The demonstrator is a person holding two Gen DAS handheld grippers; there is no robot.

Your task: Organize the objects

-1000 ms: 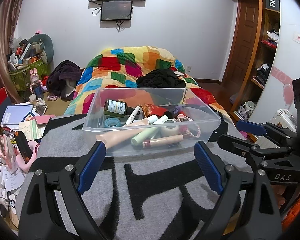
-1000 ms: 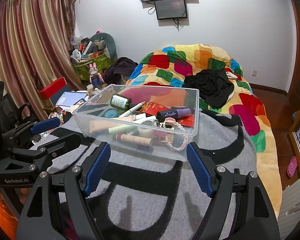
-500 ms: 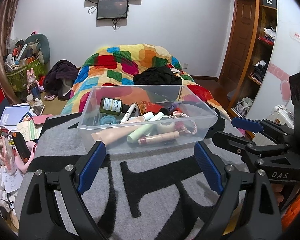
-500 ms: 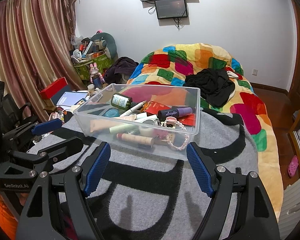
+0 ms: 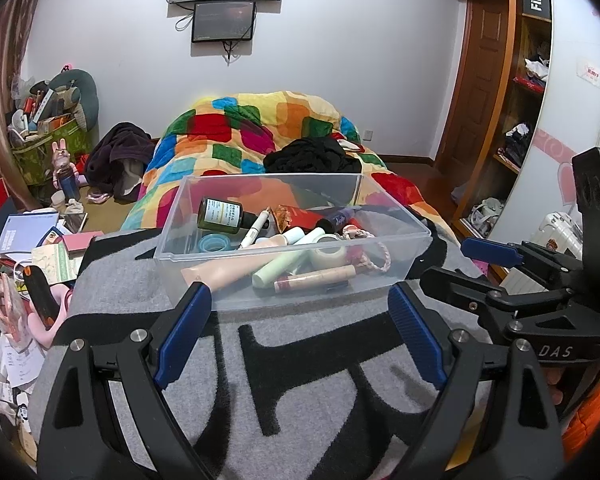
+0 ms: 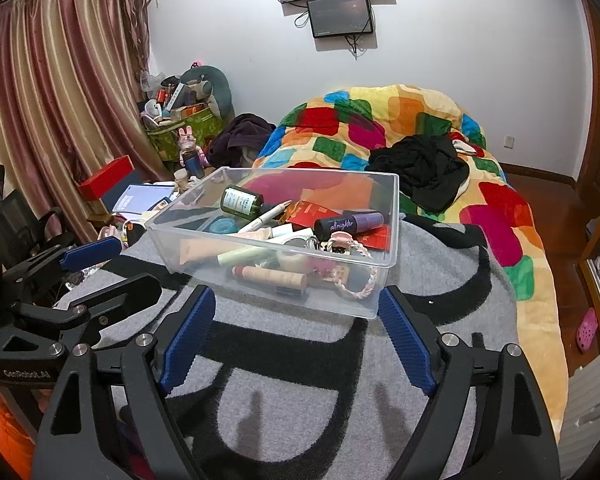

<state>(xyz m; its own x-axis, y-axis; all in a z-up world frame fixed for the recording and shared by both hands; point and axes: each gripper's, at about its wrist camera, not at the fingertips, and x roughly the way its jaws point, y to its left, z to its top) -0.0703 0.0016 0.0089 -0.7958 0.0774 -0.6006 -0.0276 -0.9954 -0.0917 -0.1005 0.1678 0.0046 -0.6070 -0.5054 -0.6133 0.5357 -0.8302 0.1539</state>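
One clear plastic bin (image 5: 288,240) (image 6: 284,240) sits on a grey blanket (image 5: 300,380) (image 6: 300,380) with black markings spread over the bed, just beyond both pairs of tongs. The items in it lie piled across one another, so an exact count is hard. What can be picked out: one dark green bottle (image 5: 220,215) (image 6: 242,201) with a pale label, one white pen (image 5: 254,229) (image 6: 264,215), one blue tape roll (image 5: 214,243) (image 6: 223,225), one long peach tube (image 5: 230,268) (image 6: 204,249), one pale green tube (image 5: 278,268) (image 6: 244,256), one roll of clear tape (image 5: 330,255), one tan stick (image 5: 314,278) (image 6: 270,275), one purple bottle marked "allnighter" (image 6: 348,222), and one pink braided cord (image 6: 356,280) (image 5: 374,258). The things beneath these are hidden. The left tongs (image 5: 300,332) stand wide apart and hold nothing, their blue pads near the bin's front wall. The right tongs (image 6: 296,336) are likewise wide and empty. Each view catches the other tongs only at its edge, cut off by the frame. Behind the bin lies one multicoloured quilt (image 5: 268,128) (image 6: 400,120) with one heap of black clothing (image 5: 312,156) (image 6: 420,168) on it.
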